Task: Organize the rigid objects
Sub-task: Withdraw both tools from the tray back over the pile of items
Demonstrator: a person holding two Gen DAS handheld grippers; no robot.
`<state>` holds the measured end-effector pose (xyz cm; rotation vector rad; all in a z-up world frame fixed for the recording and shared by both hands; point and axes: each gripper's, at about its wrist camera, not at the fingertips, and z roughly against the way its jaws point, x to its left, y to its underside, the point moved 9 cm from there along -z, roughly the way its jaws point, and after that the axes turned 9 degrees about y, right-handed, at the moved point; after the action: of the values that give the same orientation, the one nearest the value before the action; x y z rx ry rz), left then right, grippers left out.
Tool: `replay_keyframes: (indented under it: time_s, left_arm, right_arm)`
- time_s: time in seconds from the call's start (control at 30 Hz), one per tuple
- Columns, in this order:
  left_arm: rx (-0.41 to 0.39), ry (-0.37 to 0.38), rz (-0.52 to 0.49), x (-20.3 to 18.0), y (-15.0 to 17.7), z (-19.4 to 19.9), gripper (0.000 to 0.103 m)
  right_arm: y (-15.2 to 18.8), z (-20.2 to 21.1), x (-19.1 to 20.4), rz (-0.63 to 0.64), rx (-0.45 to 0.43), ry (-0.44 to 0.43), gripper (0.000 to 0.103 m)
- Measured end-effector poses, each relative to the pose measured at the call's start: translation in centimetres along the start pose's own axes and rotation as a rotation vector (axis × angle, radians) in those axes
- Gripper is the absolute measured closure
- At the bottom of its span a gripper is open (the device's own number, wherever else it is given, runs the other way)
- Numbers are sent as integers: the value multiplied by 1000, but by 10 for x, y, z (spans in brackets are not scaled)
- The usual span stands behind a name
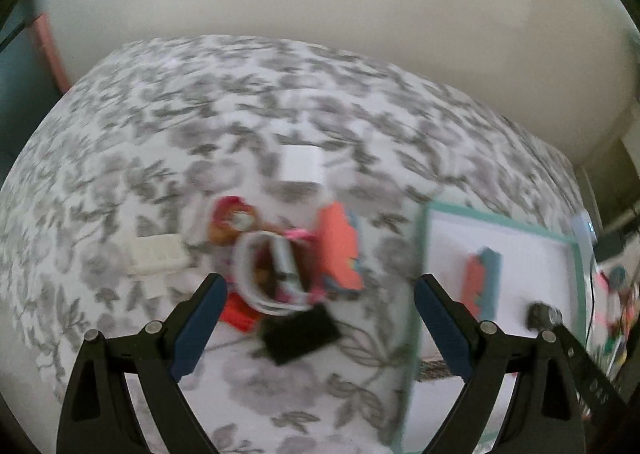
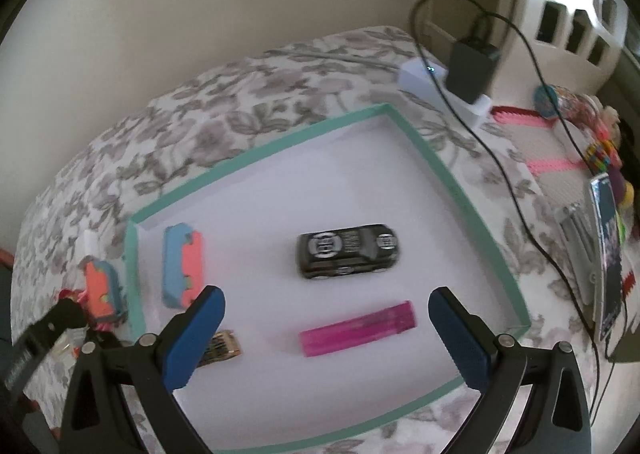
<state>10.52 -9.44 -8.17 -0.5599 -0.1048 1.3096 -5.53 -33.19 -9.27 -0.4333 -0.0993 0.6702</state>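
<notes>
while fingers gape, pink lighter (image 2: 357,329) lies between right gripper (image 2: 326,334) fingertips

I am finding nothing I can read here. The black toy car (image 2: 347,251) is showing pale markings on its underside, and the small tan item (image 2: 219,347) is carrying dark print, but both are blurring beyond reading.
</notes>
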Motion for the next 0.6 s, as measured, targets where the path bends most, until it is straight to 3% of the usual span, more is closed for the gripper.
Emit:
replay_keyframes:
  time_s: [0.27,0.6]
  left_arm:
    - [-16,-91,121,61,-12,14,8]
    - [11,-127,222,111,-10,18,8]
  right_arm:
    - [4,13,44,76,-17,-73,0]
    - [14,24,104,179,-17,-160,0]
